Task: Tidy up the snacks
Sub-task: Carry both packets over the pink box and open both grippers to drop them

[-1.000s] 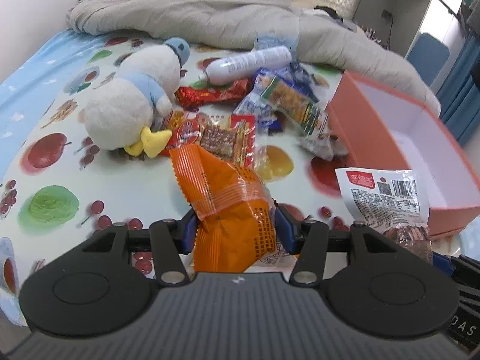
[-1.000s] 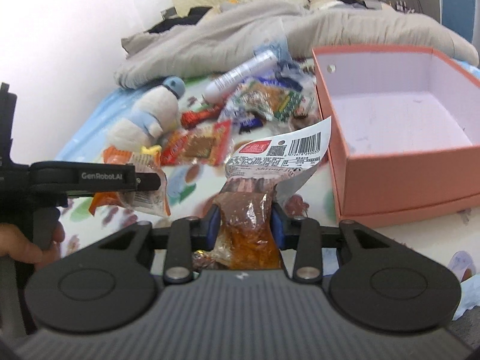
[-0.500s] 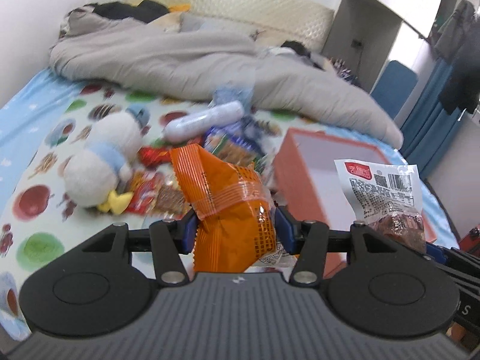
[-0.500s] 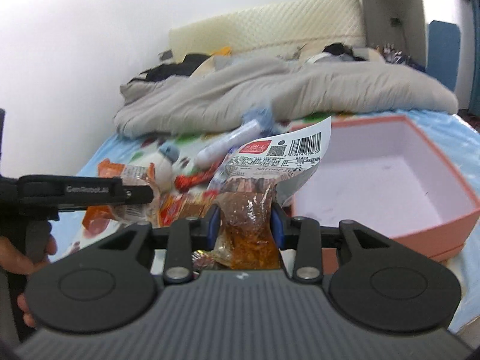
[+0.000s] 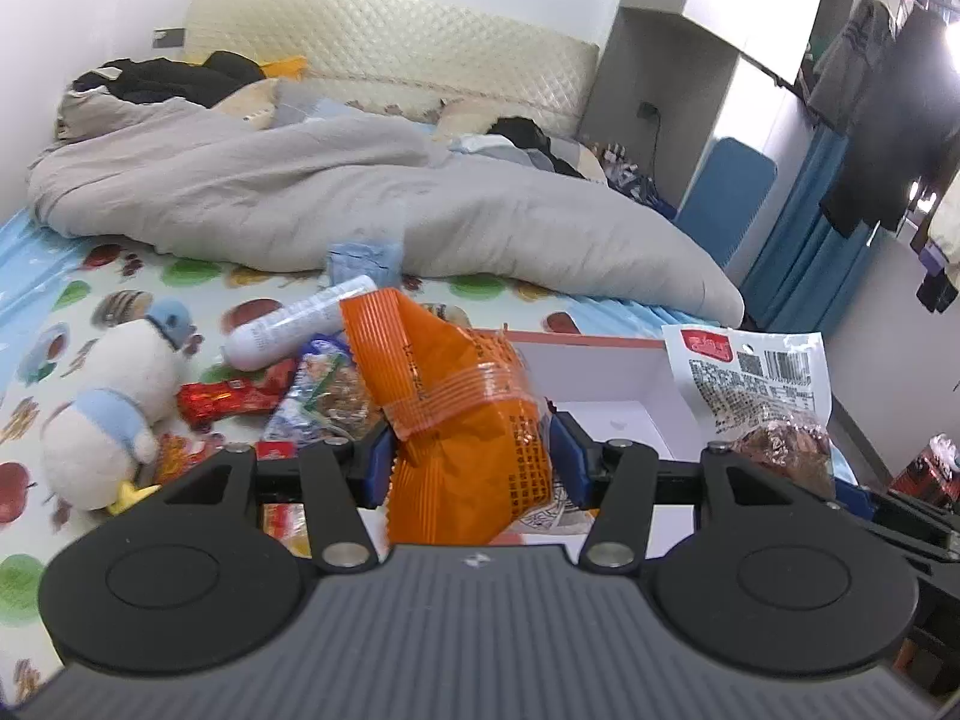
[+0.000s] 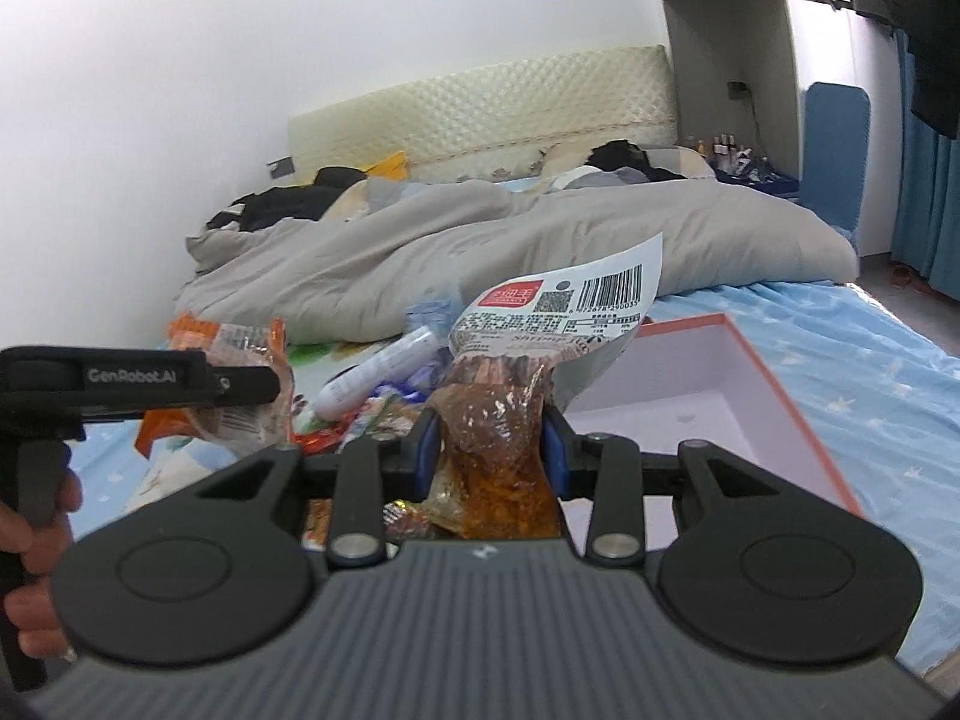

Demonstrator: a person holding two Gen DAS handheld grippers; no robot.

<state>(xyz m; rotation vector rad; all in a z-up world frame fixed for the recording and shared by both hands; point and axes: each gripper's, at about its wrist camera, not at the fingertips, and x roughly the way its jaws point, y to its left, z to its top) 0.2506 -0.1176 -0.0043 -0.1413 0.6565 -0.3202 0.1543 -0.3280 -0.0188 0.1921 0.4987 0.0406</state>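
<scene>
- Left wrist view: left gripper is clamped on an orange snack packet, pinched across its lower body between the blue pads, top seam standing free above.
- The packet is held up in the air, in front of the open pink box. Loose snacks, a white bottle and a plush duck lie on the fruit-print sheet to the left.
- Handling judgement: the film pouch looks light, soft and crinkly, likely slippery. Grip mid-body, not on the seam.
- Right wrist view: right gripper is closed on a clear packet of brown snack, its white barcode label above the pads.
- This packet hangs beside the box, near its left wall. Contents look soft and deformable, so moderate pressure suffices.
</scene>
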